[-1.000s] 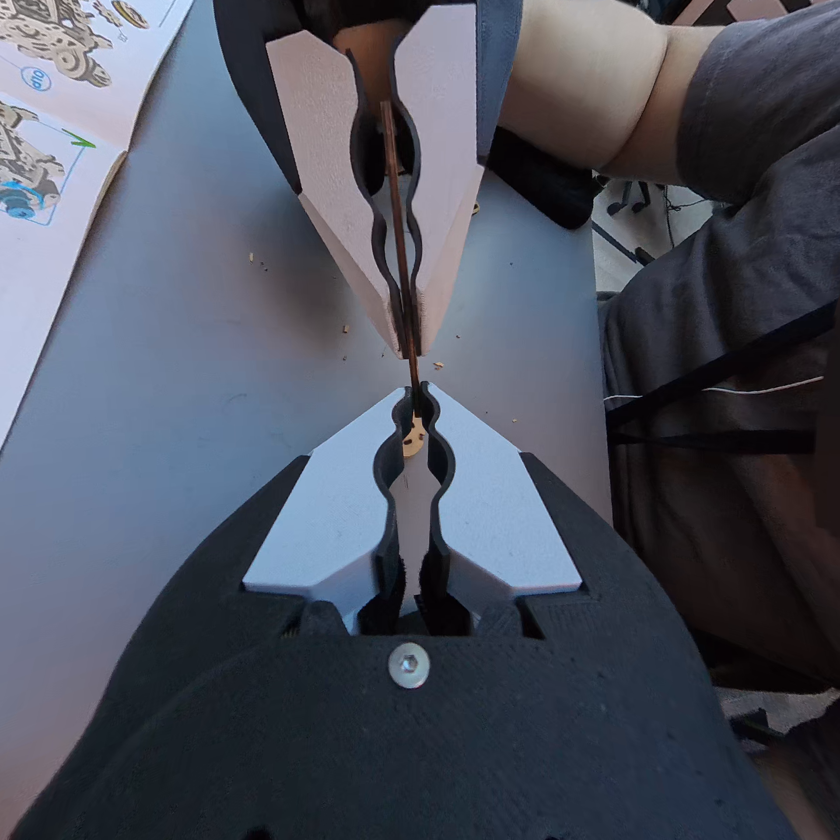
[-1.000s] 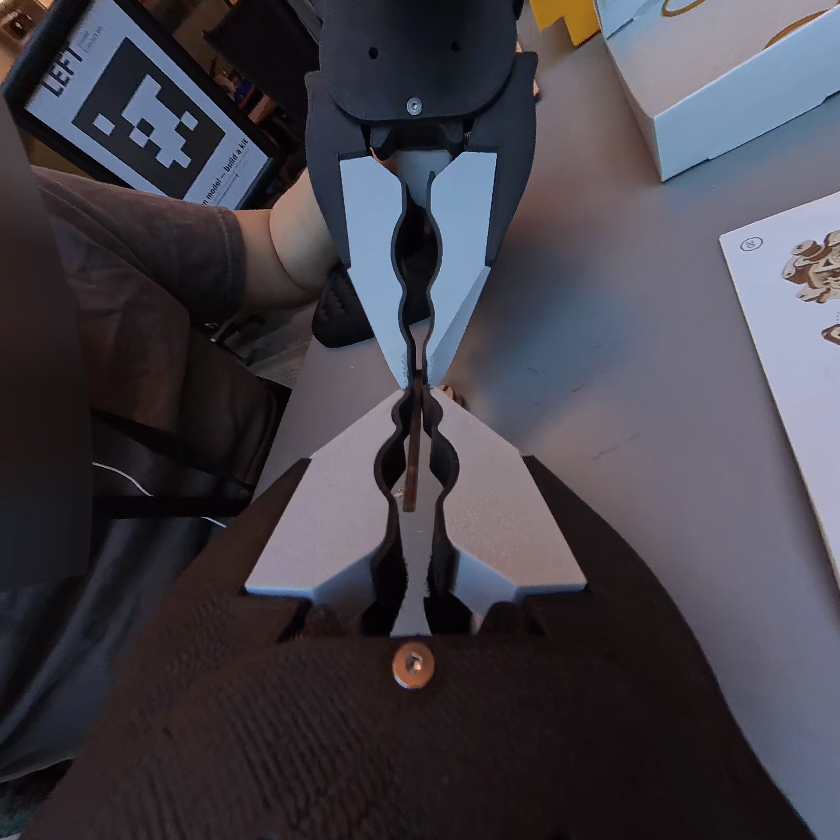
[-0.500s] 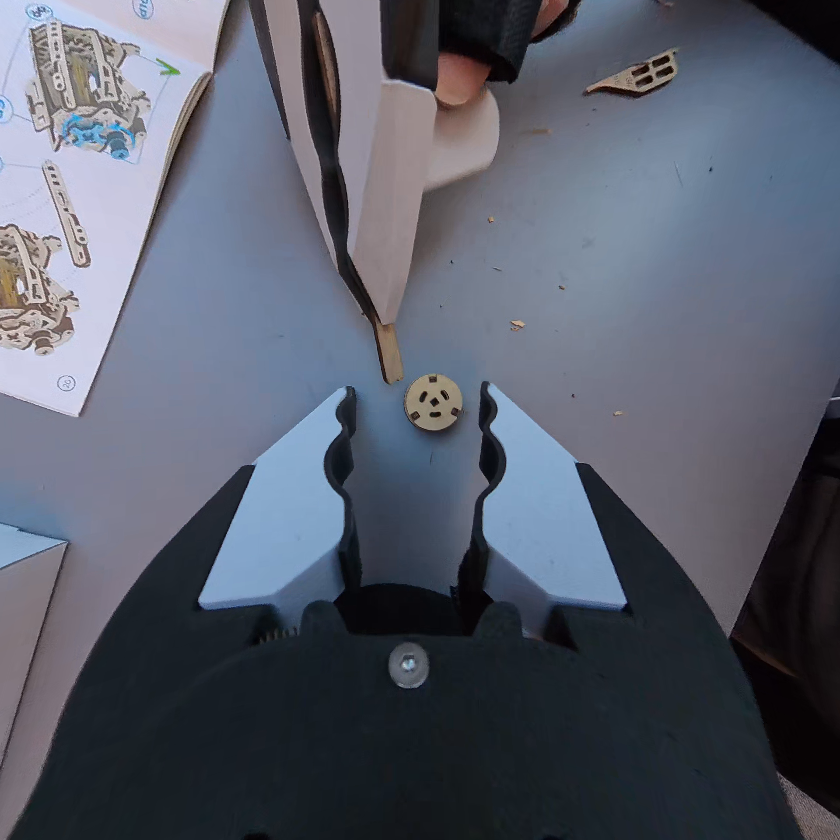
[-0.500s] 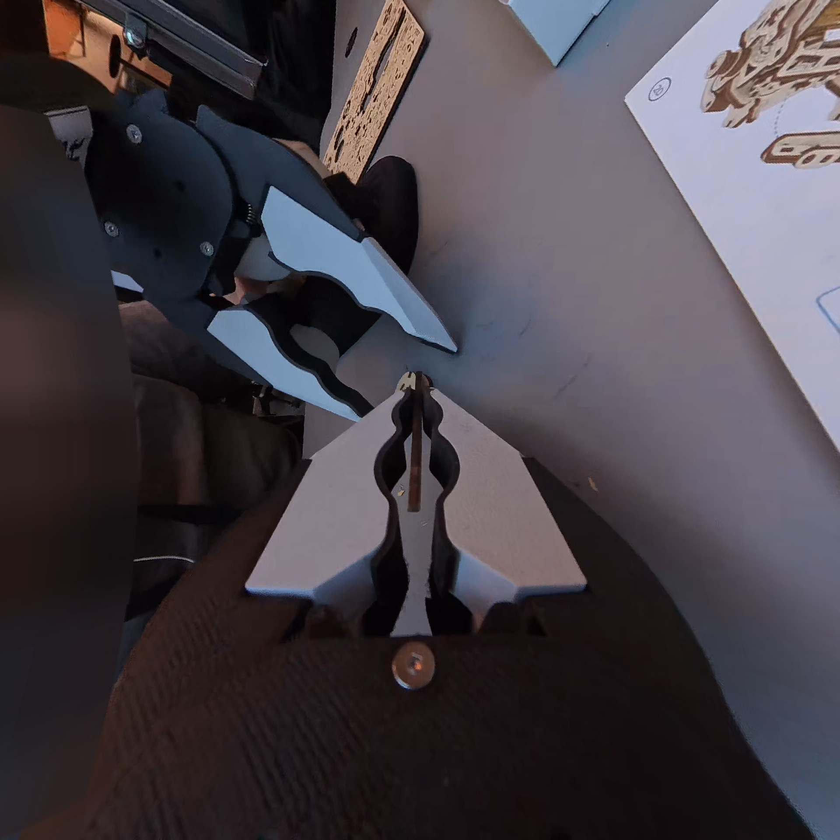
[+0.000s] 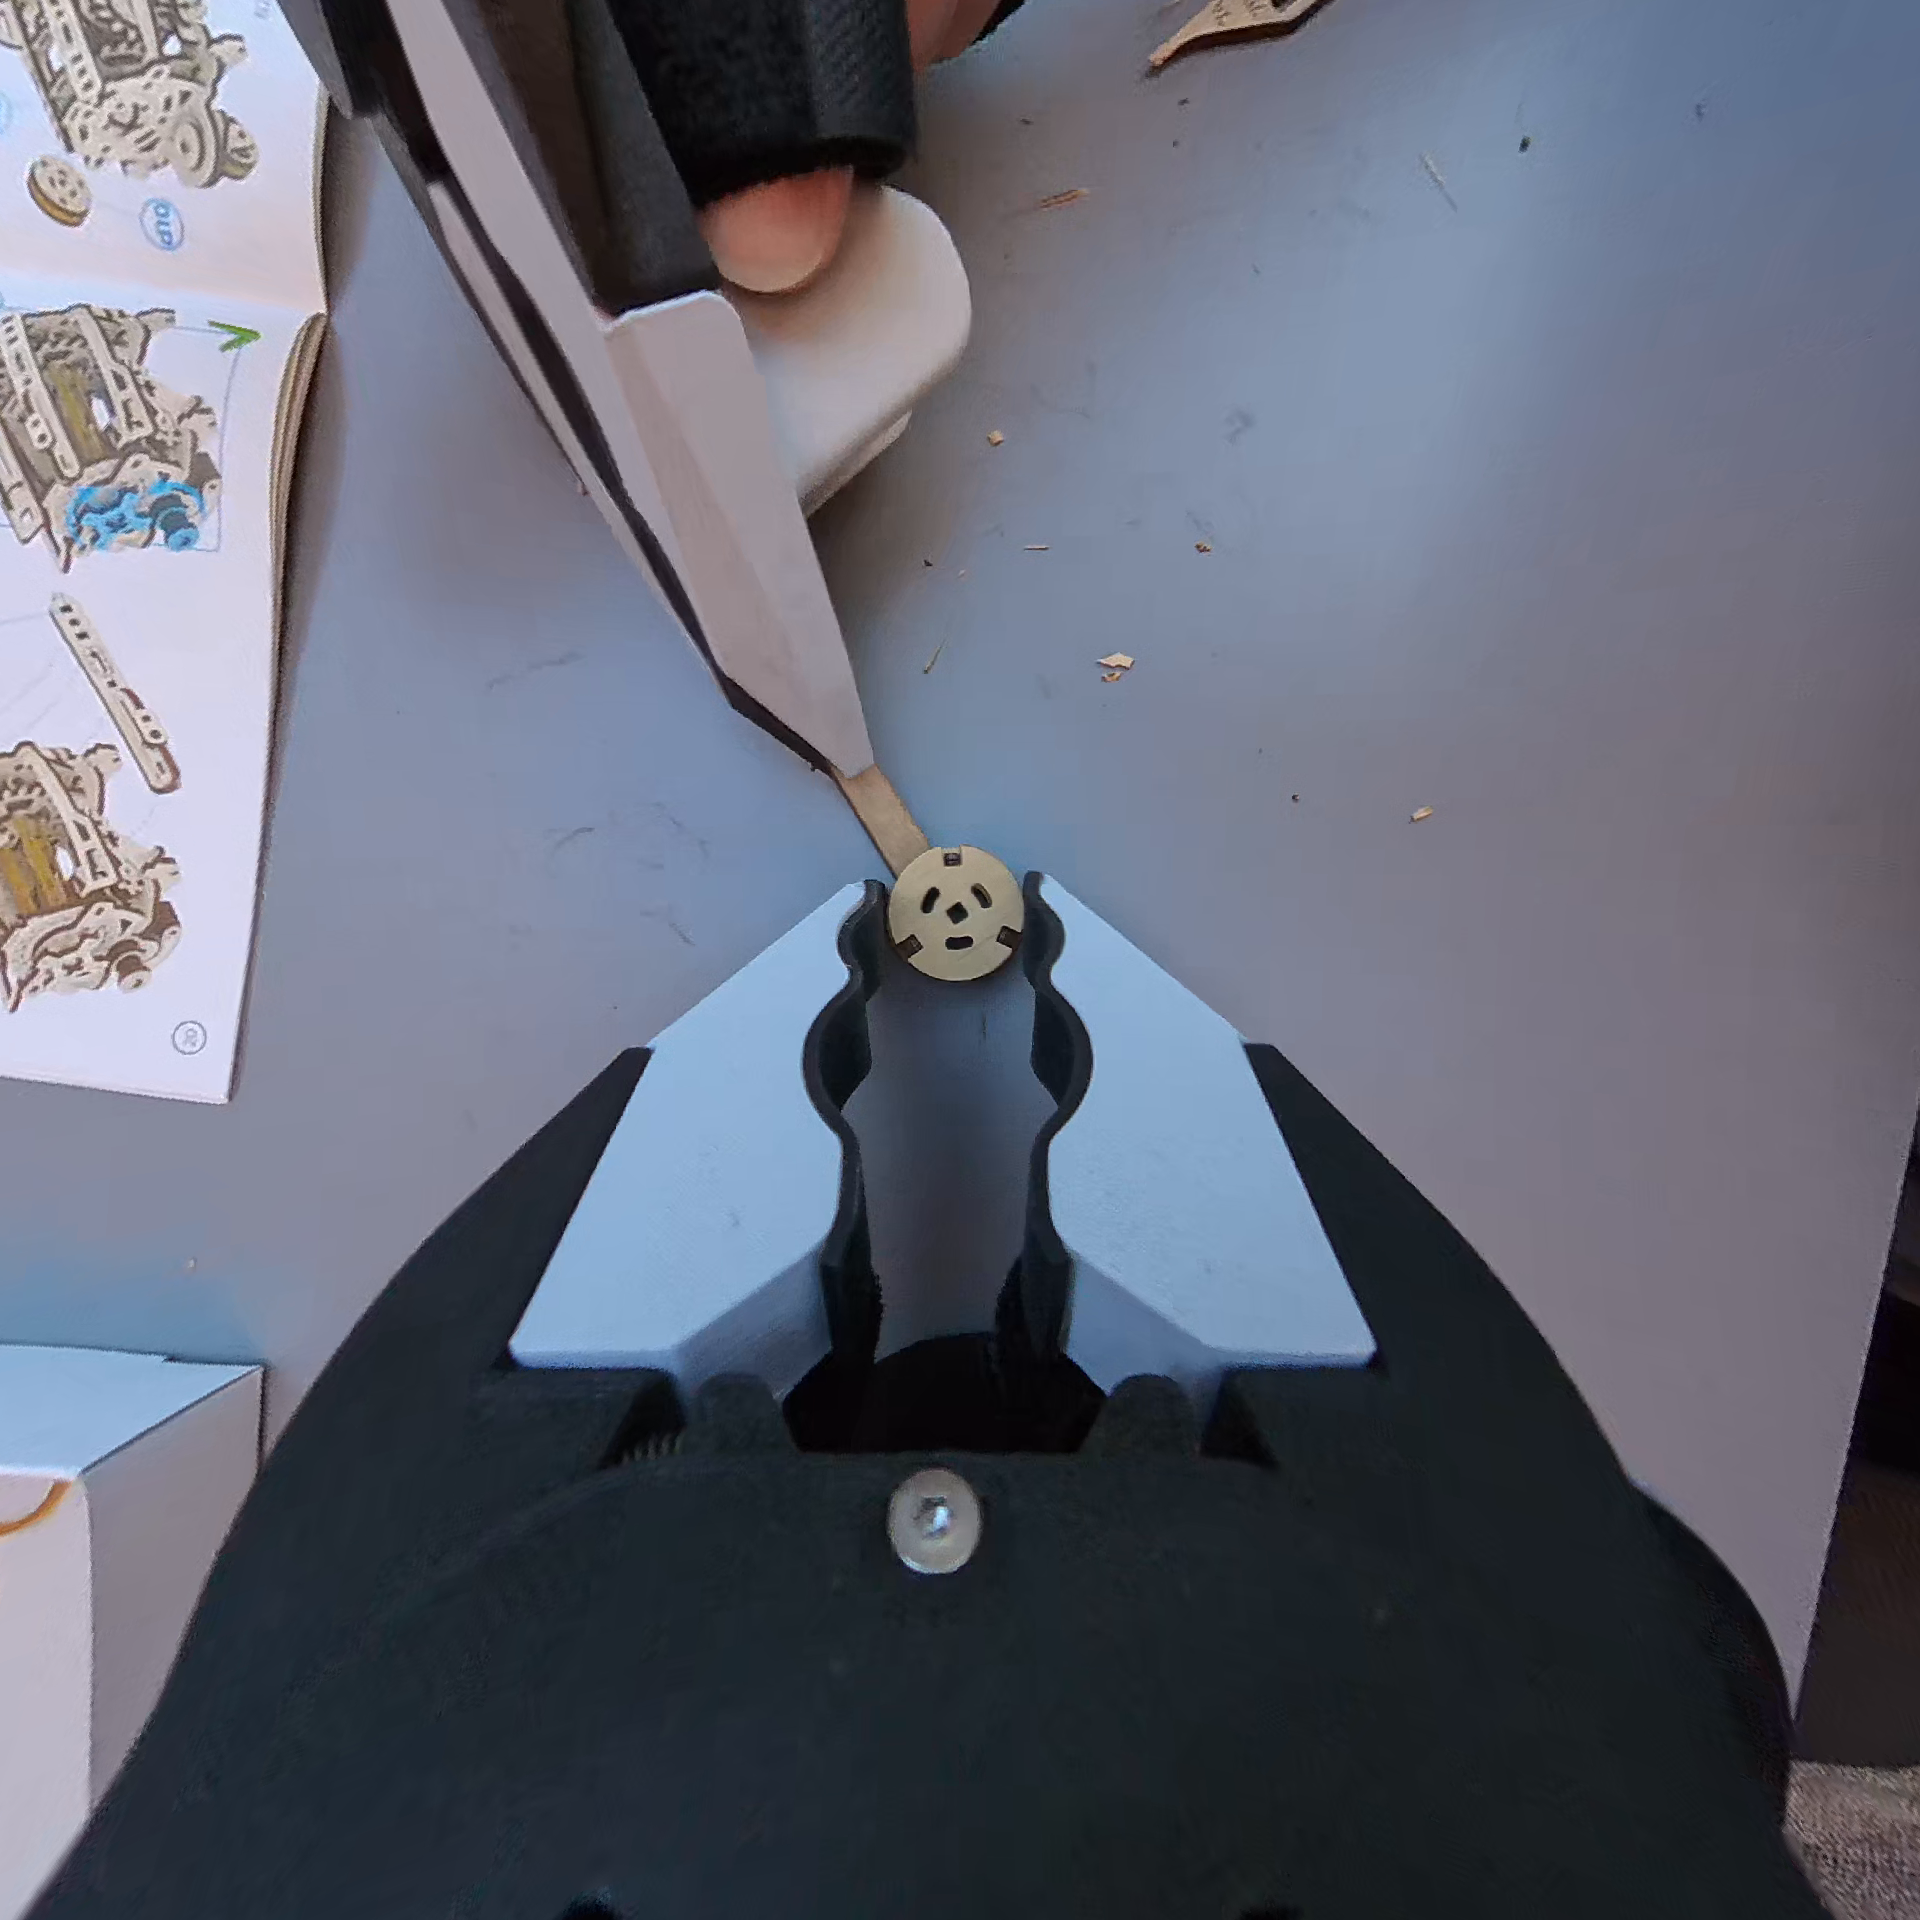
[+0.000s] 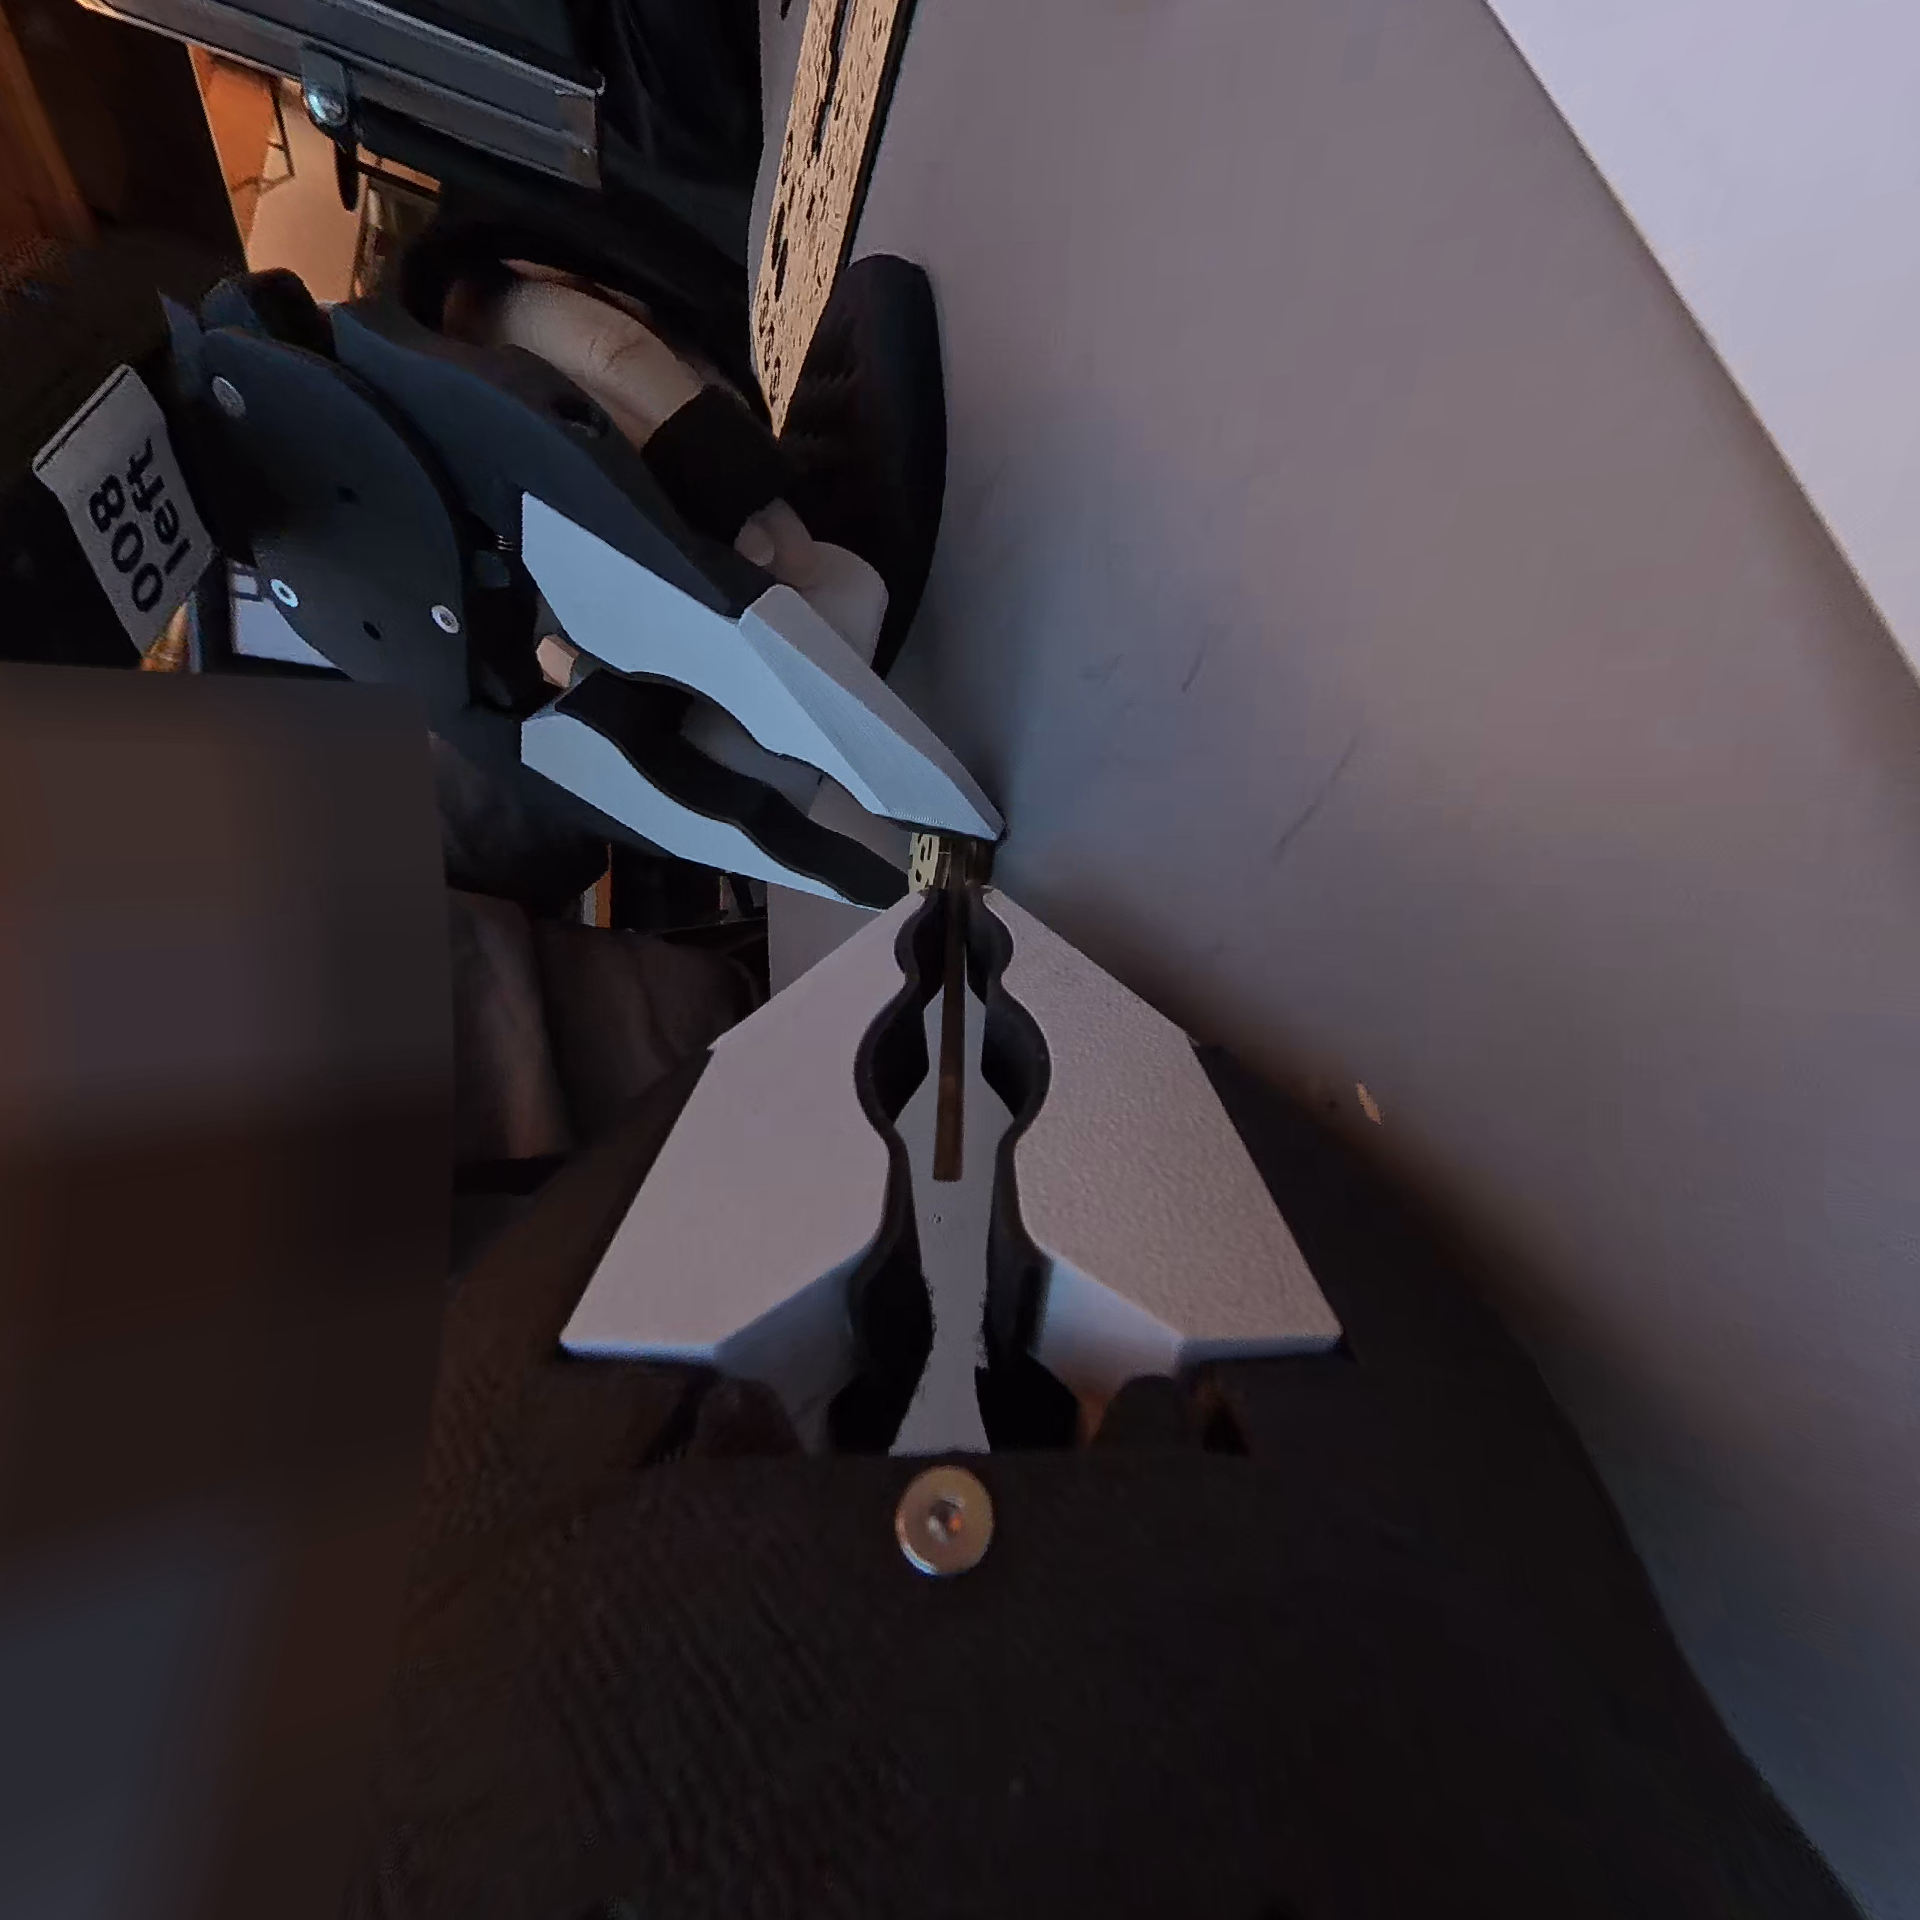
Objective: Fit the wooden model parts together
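Note:
A small round wooden disc [image 5: 956, 914] with slots lies flat on the grey table [image 5: 1455, 727]. My left gripper [image 5: 954, 914] has closed on it, with a fingertip against each side. My right gripper [image 5: 847, 764] reaches in from the upper left, shut on a thin wooden strip [image 5: 888, 816]. The strip's free end touches the disc's upper left edge. In the right wrist view the strip [image 6: 948, 1039] runs edge-on between the shut fingers of my right gripper [image 6: 951, 904]. There the left gripper [image 6: 935, 862] comes in from the left, with the disc [image 6: 923, 862] at its tips.
An open instruction booklet [image 5: 104, 520] lies at the left and a white box [image 5: 104, 1507] at the lower left. A loose wooden part [image 5: 1226, 21] lies at the top edge, with wood chips scattered about. The table's edge [image 5: 1860, 1247] runs at the right. A laser-cut wooden sheet [image 6: 821, 156] lies farther off. Left and right tips are no more than a few centimetres apart.
A second ago both grippers were shut tip to tip. The left then opened with the disc lying on the table, and has now closed on it. The right's strip moved to touch the disc.

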`<state>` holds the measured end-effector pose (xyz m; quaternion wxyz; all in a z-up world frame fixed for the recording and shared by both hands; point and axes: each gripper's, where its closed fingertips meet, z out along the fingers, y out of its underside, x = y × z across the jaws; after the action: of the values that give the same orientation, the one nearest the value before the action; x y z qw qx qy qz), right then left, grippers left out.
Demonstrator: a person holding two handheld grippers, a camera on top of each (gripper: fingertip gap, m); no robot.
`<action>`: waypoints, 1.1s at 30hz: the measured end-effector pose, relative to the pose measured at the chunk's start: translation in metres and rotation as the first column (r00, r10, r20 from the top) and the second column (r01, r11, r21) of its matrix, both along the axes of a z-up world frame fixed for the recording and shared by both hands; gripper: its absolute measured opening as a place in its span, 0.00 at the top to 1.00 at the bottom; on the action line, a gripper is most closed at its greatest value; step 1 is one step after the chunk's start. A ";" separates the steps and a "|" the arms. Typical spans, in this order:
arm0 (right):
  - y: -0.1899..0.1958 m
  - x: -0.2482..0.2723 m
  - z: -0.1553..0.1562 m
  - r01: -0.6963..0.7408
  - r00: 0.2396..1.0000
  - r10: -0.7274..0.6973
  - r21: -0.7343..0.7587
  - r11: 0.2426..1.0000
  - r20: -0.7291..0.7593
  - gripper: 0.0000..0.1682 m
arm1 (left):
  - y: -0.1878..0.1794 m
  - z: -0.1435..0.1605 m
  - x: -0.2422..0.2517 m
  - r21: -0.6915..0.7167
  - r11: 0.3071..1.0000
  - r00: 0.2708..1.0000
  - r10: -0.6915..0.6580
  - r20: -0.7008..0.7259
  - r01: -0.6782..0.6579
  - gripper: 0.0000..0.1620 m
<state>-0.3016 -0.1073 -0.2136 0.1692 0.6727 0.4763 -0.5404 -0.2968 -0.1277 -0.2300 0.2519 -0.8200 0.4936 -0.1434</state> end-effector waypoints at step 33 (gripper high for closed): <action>-0.004 -0.005 -0.004 -0.198 0.970 0.207 -0.080 0.977 0.128 1.00 | -0.004 0.002 -0.005 0.068 0.983 0.975 -0.181 0.128 0.173 0.85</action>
<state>-0.3067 -0.1117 -0.2177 0.2779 0.6497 0.5118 -0.4886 -0.3013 -0.1317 -0.2279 0.2937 -0.7538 0.5505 -0.2060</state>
